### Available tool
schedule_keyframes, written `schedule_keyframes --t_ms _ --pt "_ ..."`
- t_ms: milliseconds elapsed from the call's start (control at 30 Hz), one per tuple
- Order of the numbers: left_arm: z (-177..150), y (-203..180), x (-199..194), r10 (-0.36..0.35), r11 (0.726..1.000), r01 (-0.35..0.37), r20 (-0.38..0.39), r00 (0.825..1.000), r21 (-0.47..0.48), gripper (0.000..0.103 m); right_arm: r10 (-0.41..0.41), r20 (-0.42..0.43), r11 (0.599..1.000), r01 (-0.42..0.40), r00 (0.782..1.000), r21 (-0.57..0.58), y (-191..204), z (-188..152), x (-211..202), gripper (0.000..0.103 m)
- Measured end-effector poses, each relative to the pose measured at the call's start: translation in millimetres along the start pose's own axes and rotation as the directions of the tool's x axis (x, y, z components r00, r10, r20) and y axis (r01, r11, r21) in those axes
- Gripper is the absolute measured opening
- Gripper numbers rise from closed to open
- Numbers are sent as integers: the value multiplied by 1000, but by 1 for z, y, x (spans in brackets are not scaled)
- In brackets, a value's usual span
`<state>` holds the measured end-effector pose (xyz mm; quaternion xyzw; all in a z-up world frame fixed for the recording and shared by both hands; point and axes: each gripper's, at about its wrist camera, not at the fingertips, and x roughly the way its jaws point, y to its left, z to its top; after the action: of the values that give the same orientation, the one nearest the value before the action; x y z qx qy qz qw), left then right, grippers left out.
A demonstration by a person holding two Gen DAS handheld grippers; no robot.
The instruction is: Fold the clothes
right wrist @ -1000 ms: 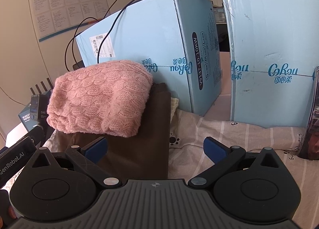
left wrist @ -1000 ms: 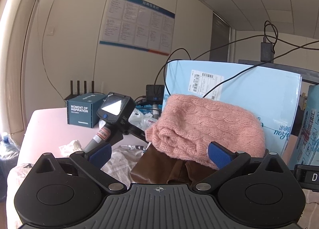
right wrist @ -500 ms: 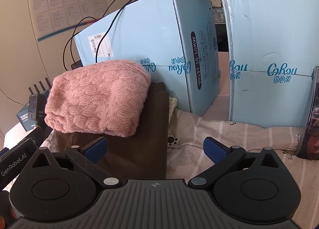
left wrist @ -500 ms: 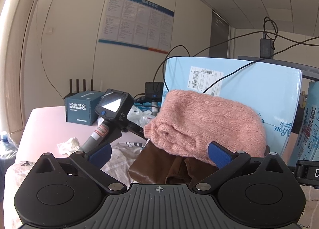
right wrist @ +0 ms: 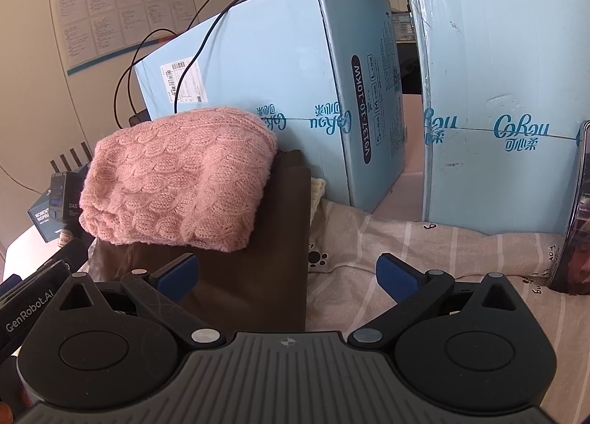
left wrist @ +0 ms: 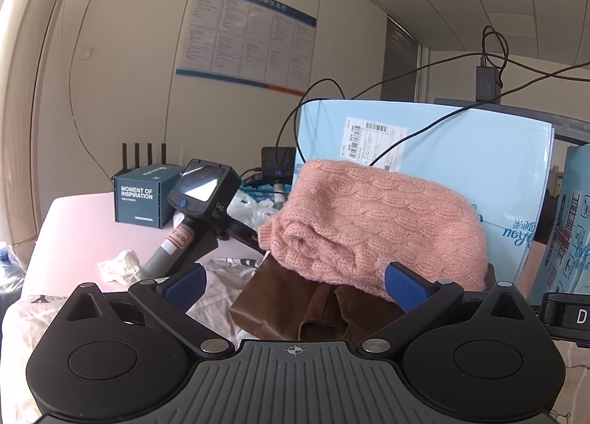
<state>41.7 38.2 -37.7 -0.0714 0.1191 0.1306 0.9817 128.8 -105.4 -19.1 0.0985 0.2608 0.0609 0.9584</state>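
A folded pink cable-knit sweater (left wrist: 372,224) lies on top of a folded brown garment (left wrist: 295,307), stacked on a striped sheet. In the right wrist view the pink sweater (right wrist: 177,180) sits on the left part of the brown garment (right wrist: 254,276). My left gripper (left wrist: 293,282) is open and empty, just in front of the stack. My right gripper (right wrist: 285,274) is open and empty, with its left finger over the brown garment's near edge.
Two large light-blue cardboard boxes (right wrist: 280,84) (right wrist: 497,99) stand behind the stack. A handheld device (left wrist: 199,210), a dark teal box (left wrist: 143,197) and a crumpled tissue (left wrist: 120,265) lie at left. Cables (left wrist: 405,128) hang over the box. A dark framed object (right wrist: 575,210) stands at far right.
Both grippers have drawn back slightly from the stack; the clothes have not moved and both grippers stay open.
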Motion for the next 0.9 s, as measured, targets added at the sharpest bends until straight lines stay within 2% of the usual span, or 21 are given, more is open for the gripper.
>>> schedule_keyframes --t_ms 900 --pt "-2 1 1 -12 1000 12 -2 1000 -14 103 -16 -6 1000 16 1000 -2 -1 -2 4 103"
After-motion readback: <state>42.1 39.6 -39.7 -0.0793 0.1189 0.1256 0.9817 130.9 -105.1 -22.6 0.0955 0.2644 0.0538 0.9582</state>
